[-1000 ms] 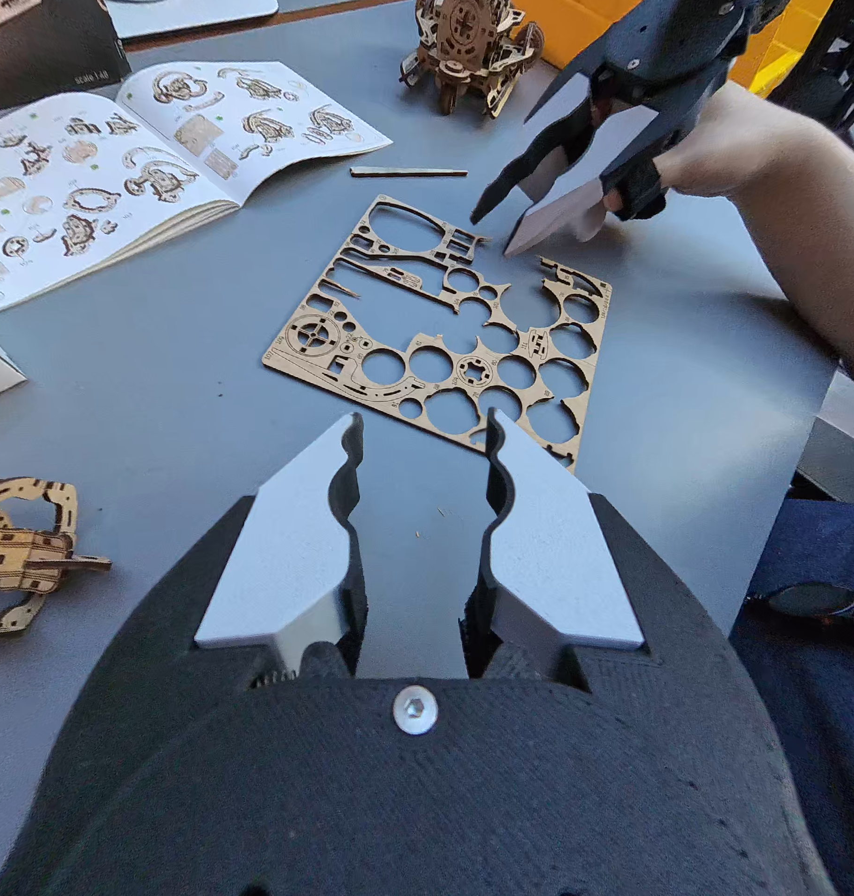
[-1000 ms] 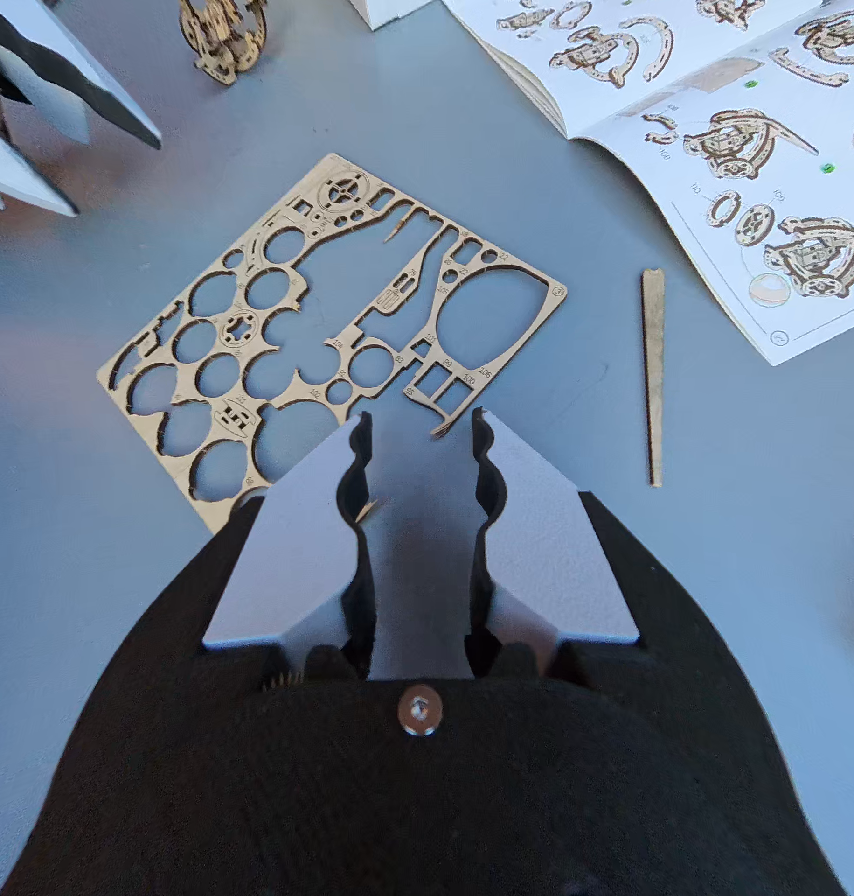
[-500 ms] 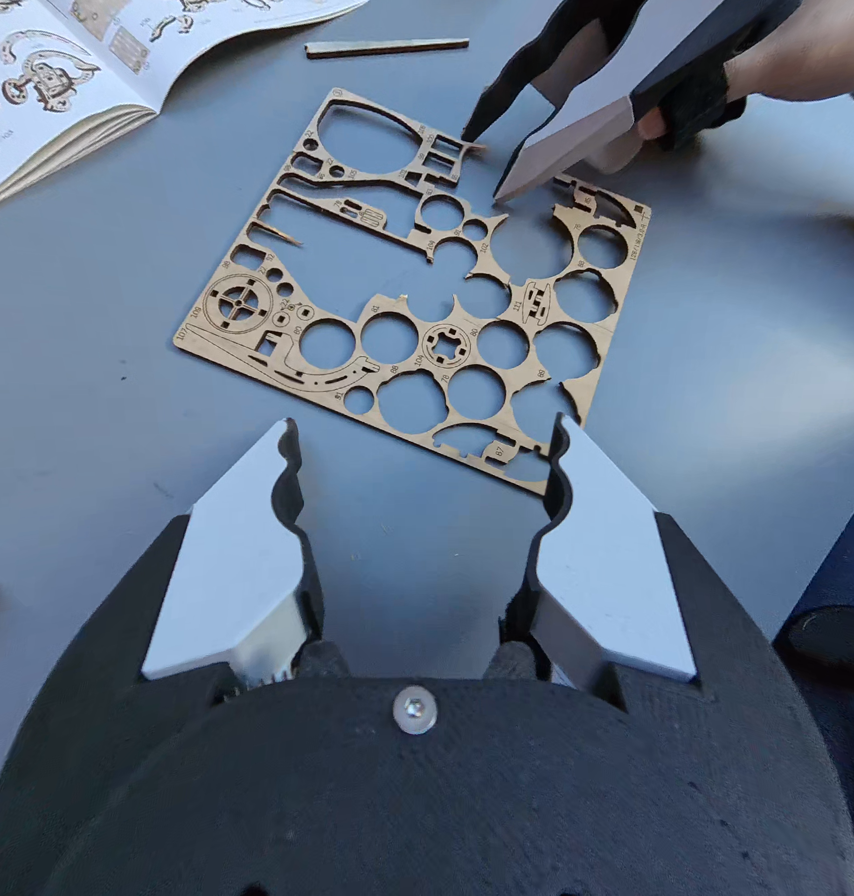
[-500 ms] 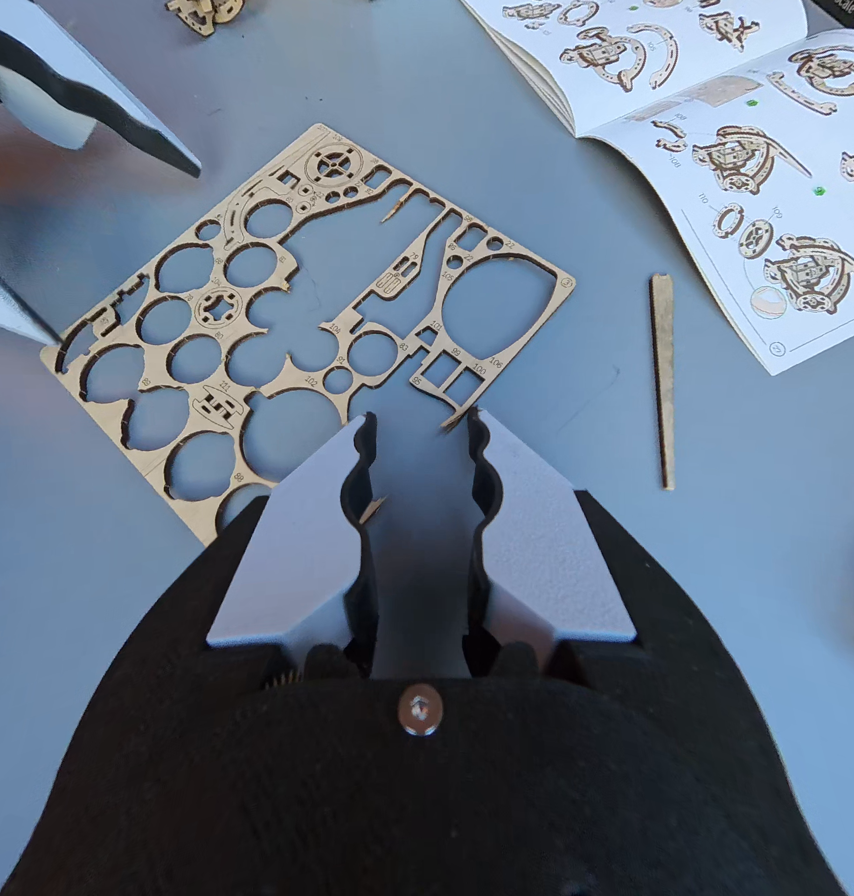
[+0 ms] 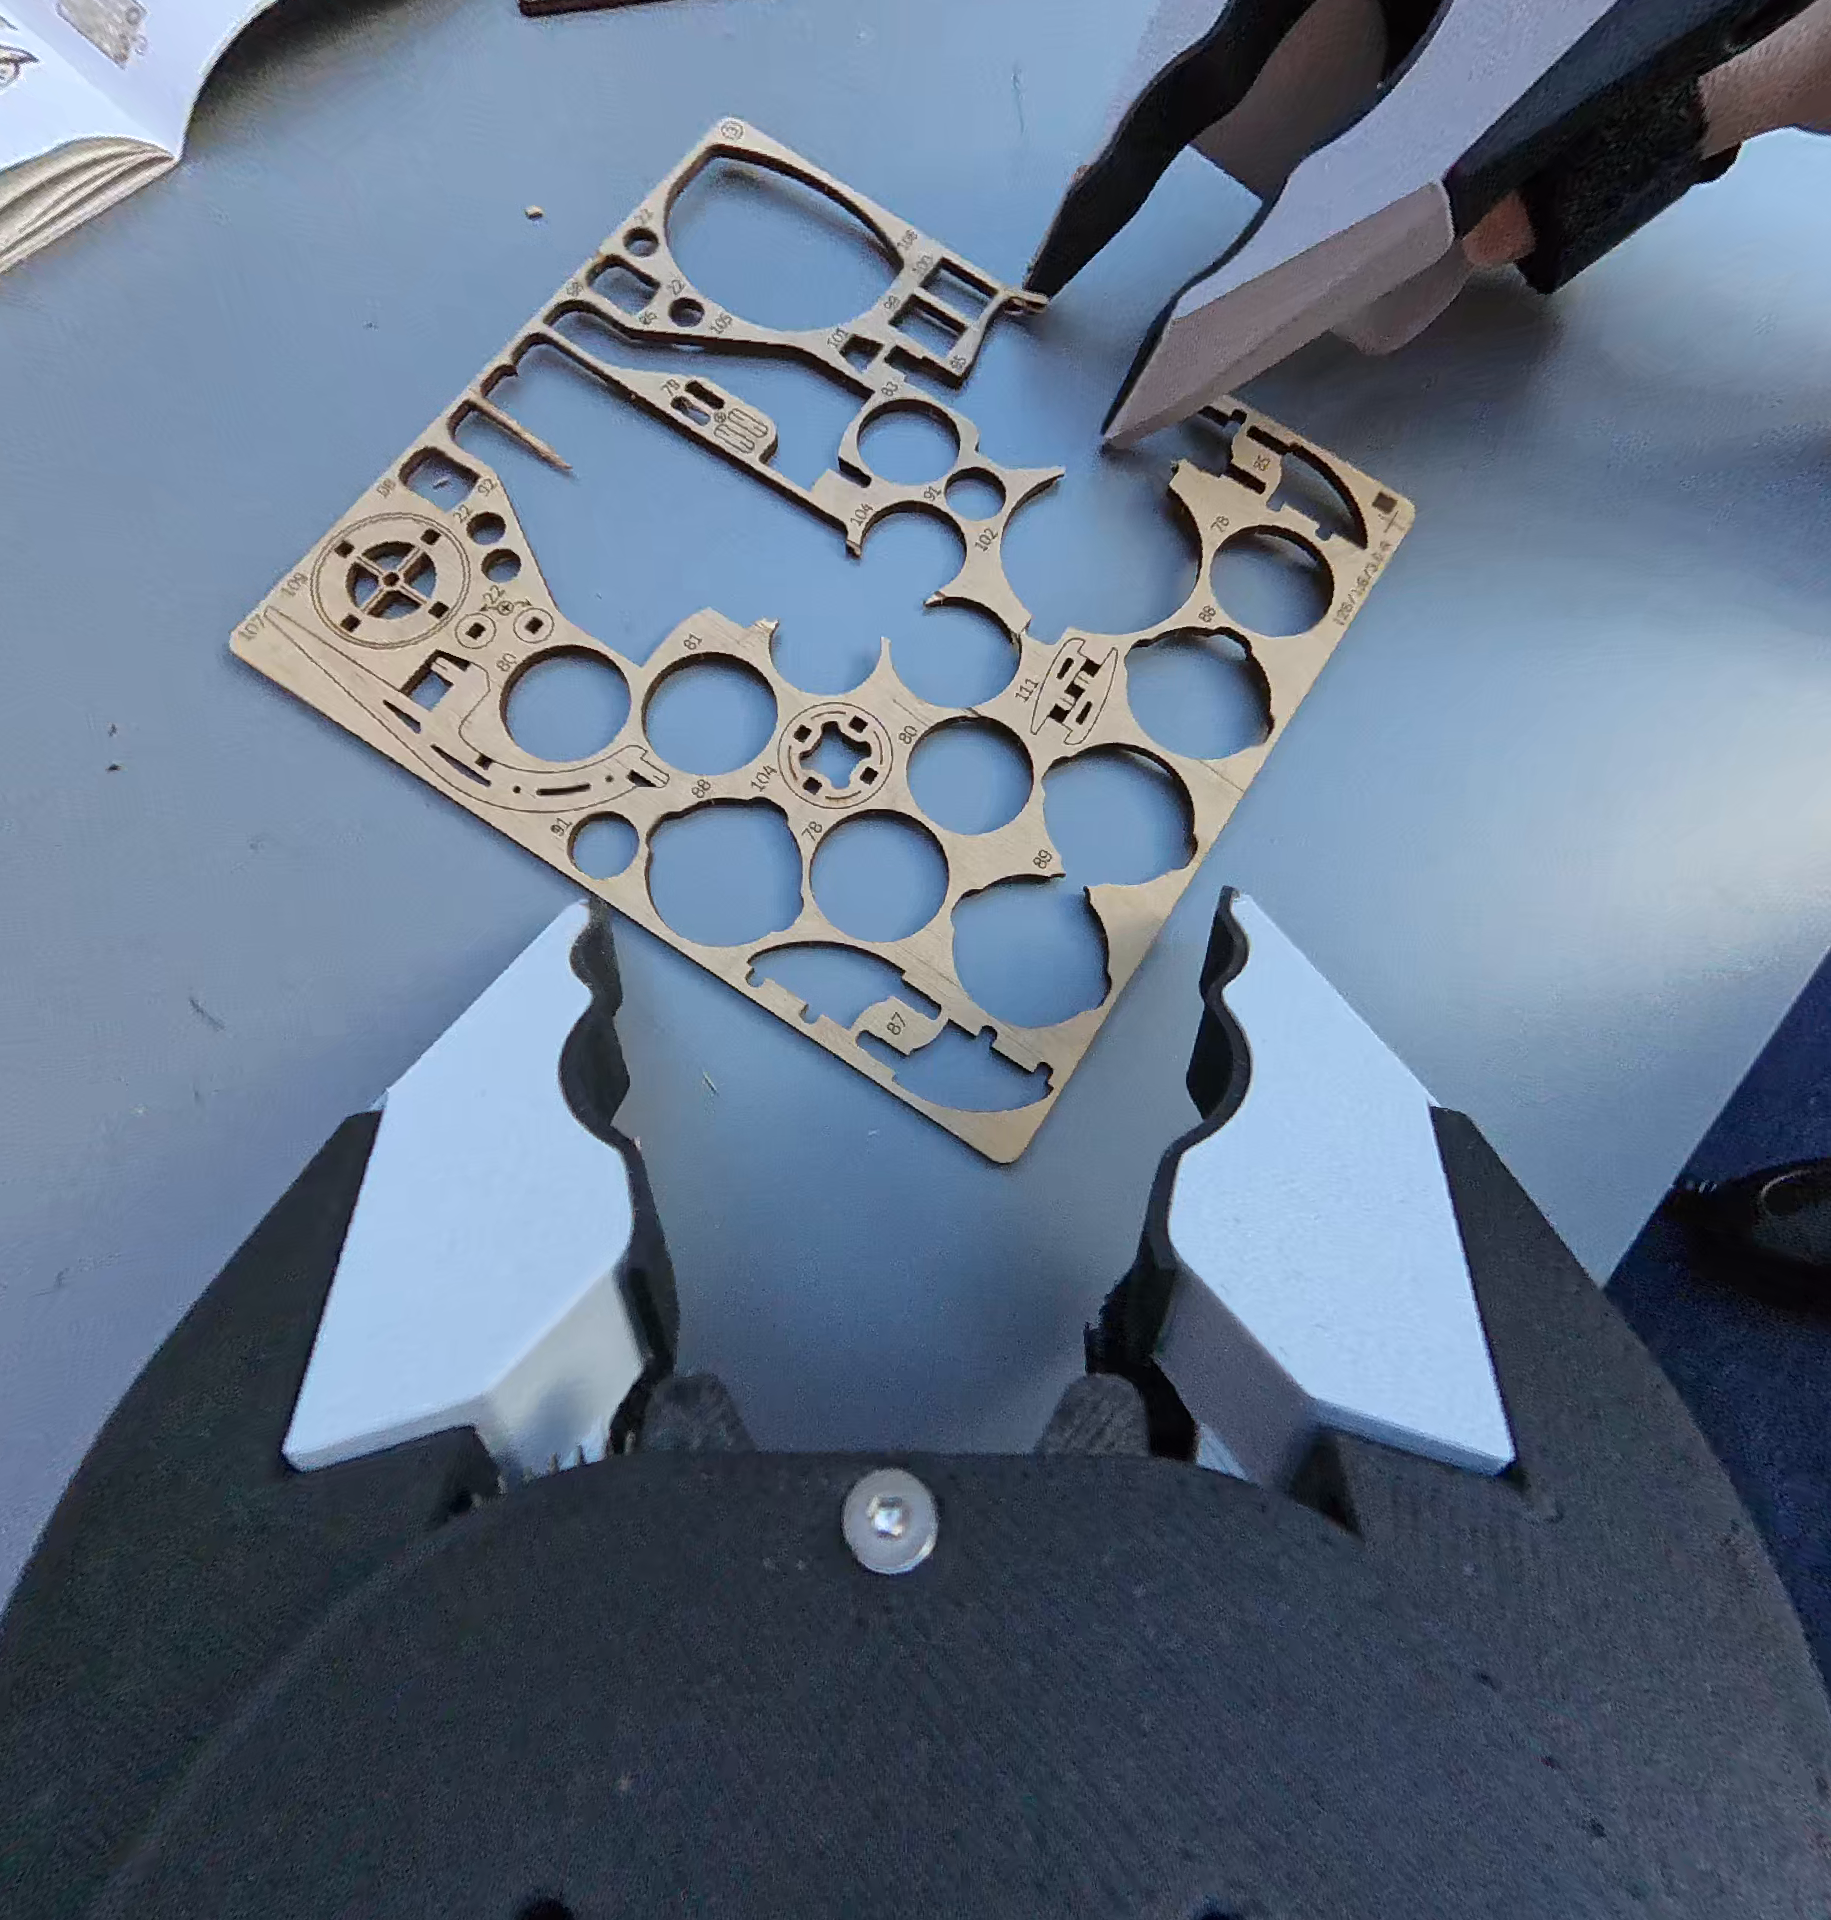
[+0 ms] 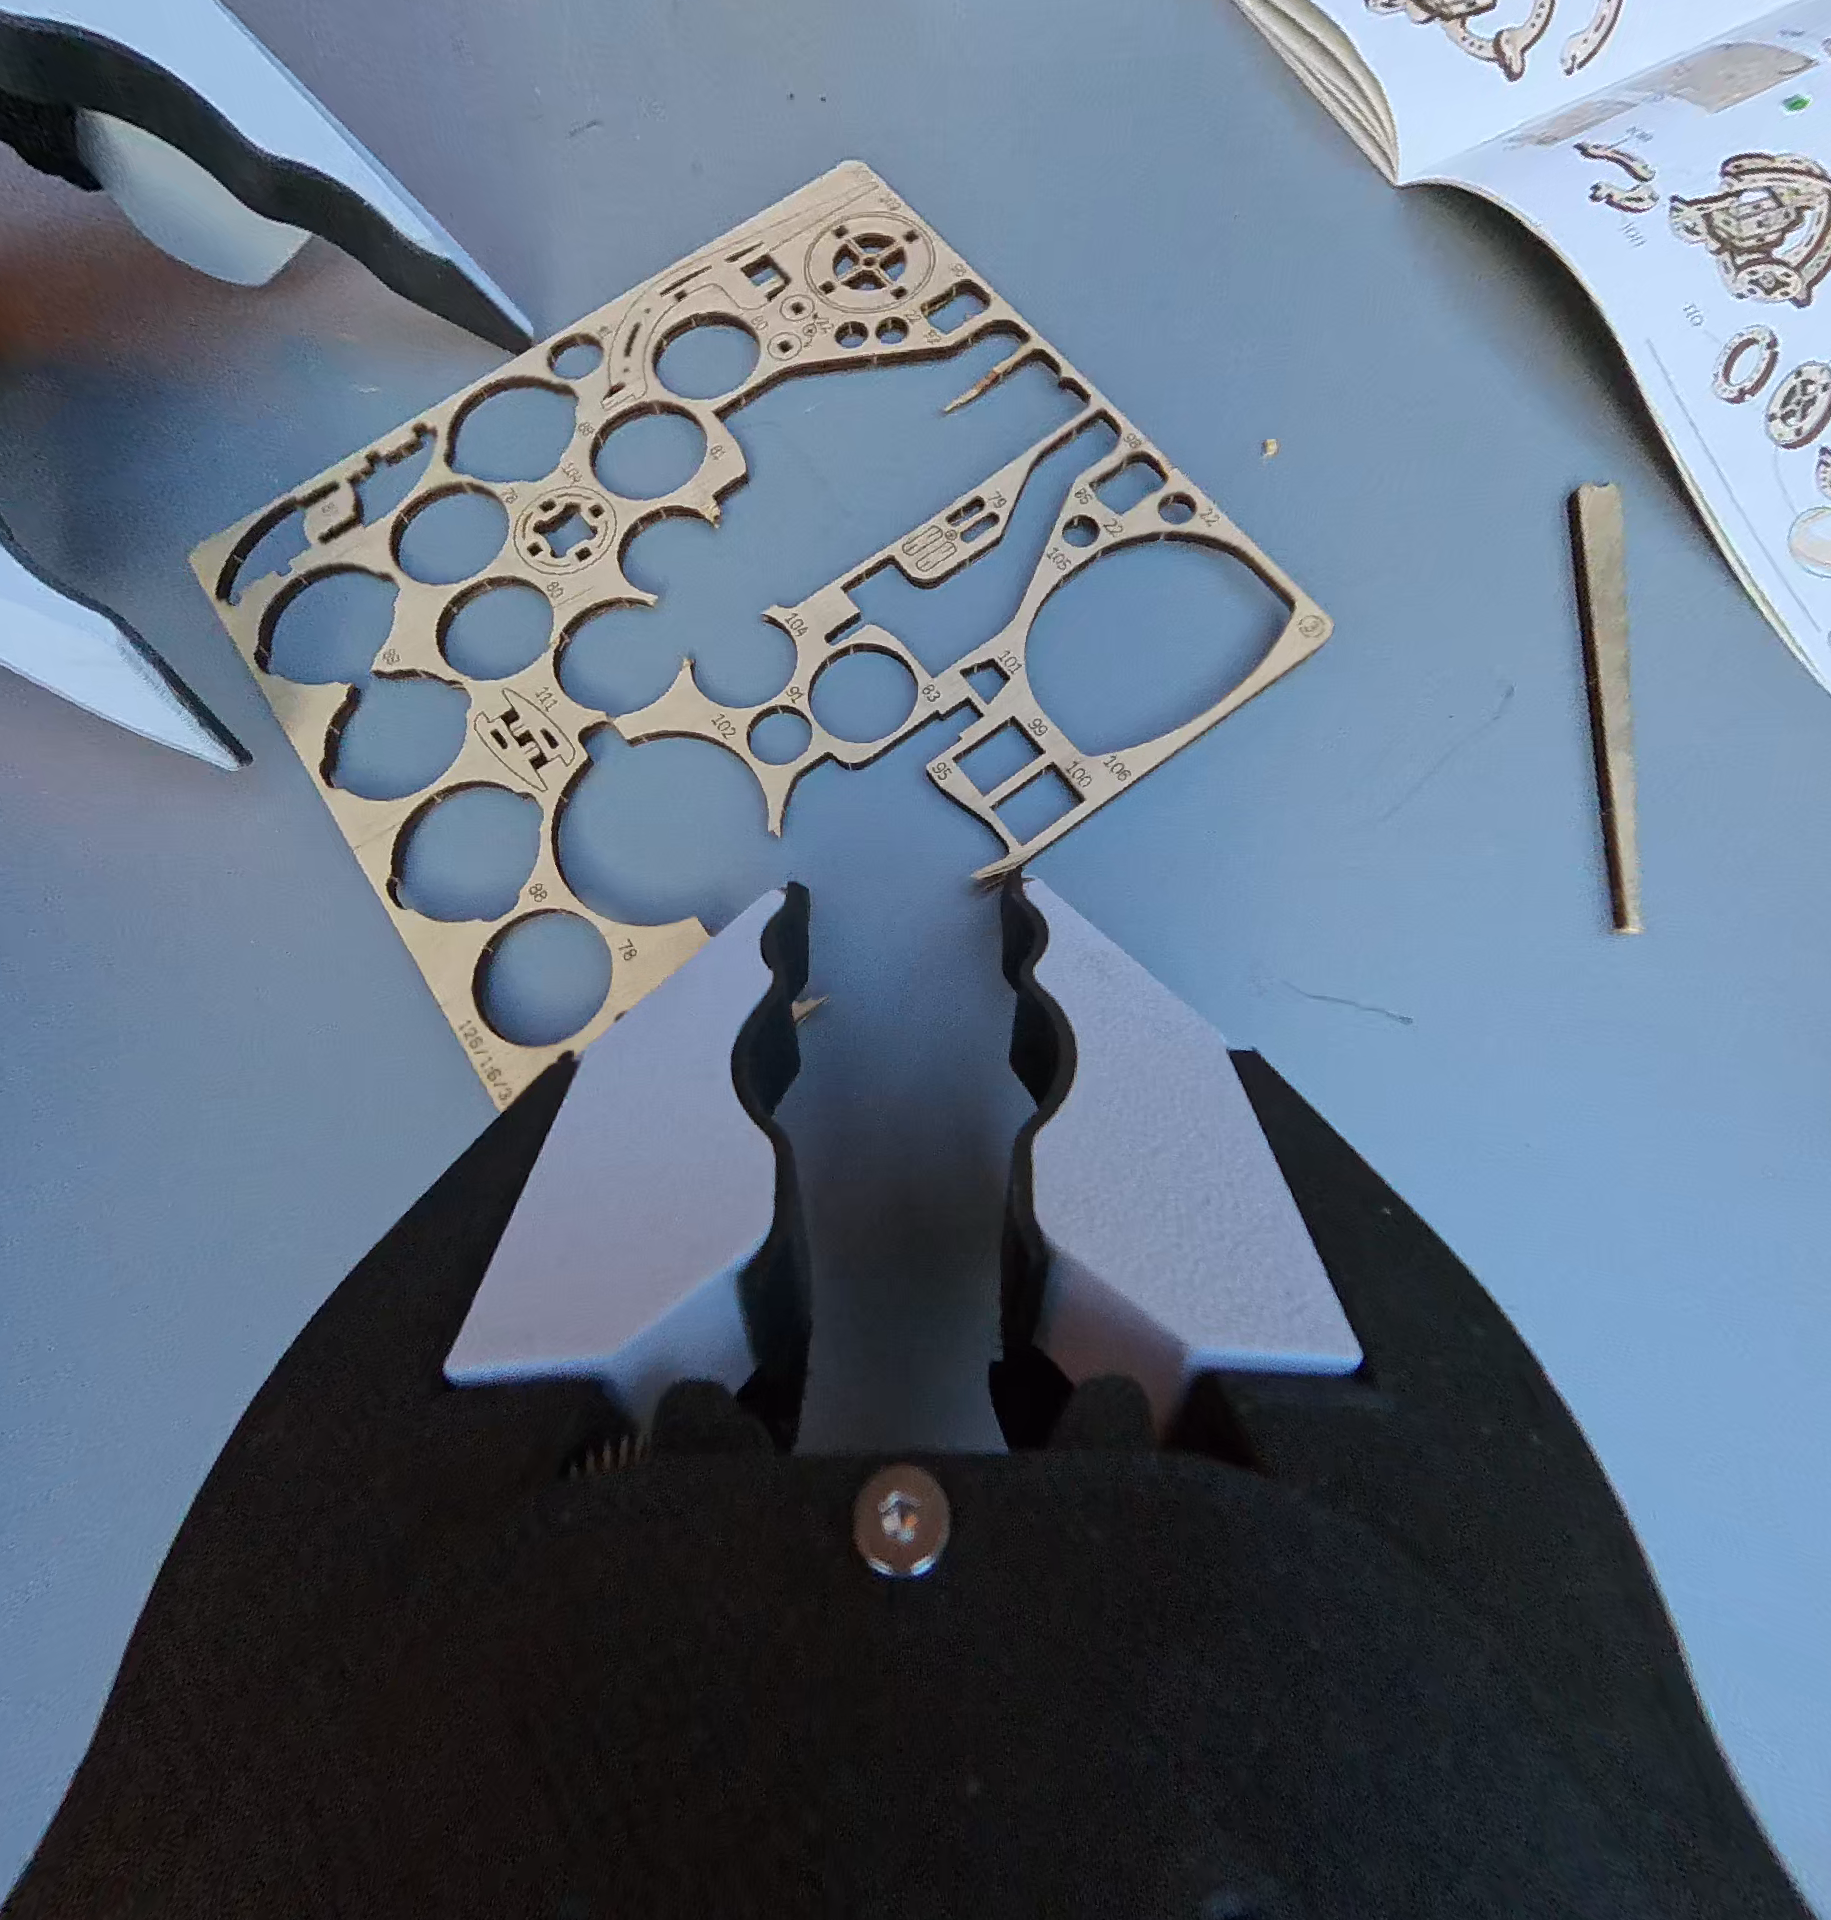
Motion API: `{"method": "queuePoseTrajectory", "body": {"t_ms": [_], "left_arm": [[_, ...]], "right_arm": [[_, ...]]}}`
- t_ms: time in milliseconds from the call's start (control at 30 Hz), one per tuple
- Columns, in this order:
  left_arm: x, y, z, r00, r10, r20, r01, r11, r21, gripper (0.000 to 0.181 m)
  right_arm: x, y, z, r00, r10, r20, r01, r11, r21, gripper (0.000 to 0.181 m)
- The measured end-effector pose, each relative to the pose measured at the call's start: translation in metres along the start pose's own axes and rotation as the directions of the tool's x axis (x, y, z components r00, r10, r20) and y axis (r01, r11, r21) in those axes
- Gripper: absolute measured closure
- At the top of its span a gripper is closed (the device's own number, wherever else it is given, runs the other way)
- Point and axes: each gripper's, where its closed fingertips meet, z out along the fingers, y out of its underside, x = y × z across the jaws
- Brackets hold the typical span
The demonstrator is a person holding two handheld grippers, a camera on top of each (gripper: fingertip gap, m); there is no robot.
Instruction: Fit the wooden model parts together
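Note:
A thin wooden parts sheet (image 5: 1025, 686) lies flat on the grey table, most of its parts punched out. A spoked wheel (image 5: 391, 577) and a small ring (image 5: 833, 766) still sit in it. My left gripper (image 5: 909, 914) is wide open and empty, its fingertips over the sheet's near edge. My right gripper (image 6: 903, 888) is open with a narrow gap and empty, low over the far edge of the sheet (image 6: 719, 722). In the left wrist view the right gripper (image 5: 1072, 364) has one fingertip at a pointed corner of the sheet.
An open instruction booklet (image 6: 1721, 312) lies beyond the sheet; its edge also shows in the left wrist view (image 5: 38, 114). A loose wooden stick (image 6: 1607, 707) lies beside it. A hand (image 5: 1784, 62) holds the right gripper. The table edge and dark blue clothing (image 5: 1773, 1299) are at right.
My left gripper has opened much wider and moved forward and down to the sheet's near edge. My right gripper has come closer to the sheet's far edge, with its gap unchanged.

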Motion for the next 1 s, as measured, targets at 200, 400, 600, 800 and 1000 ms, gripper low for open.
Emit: {"method": "queuePoseTrajectory", "body": {"t_ms": [200,400,600,800,1000], "left_arm": [[0.0,0.007,-0.006,1.0,0.021,0.016,-0.021,1.0,0.018,0.075],[-0.002,0.009,-0.01,1.0,0.021,-0.004,-0.021,0.999,0.049,0.083],[-0.004,0.008,-0.01,1.0,0.024,0.001,-0.024,0.998,0.057,0.087],[-0.006,0.006,-0.01,1.0,0.011,-0.004,-0.011,0.998,0.059,0.09],[-0.008,0.0,-0.015,0.988,-0.107,-0.109,0.119,0.987,0.109,0.092]], "right_arm": [[-0.015,0.003,-0.004,0.999,0.017,0.041,-0.018,0.999,0.038,0.145],[-0.008,-0.031,-0.011,0.992,-0.124,0.038,0.121,0.989,0.083,0.144],[-0.006,-0.101,0.041,0.905,-0.395,0.155,0.372,0.915,0.159,0.143],[0.015,-0.092,0.082,0.86,-0.44,0.26,0.456,0.89,-0.002,0.155],[0.012,-0.084,0.087,0.871,-0.317,0.375,0.34,0.94,0.004,0.163]]}}
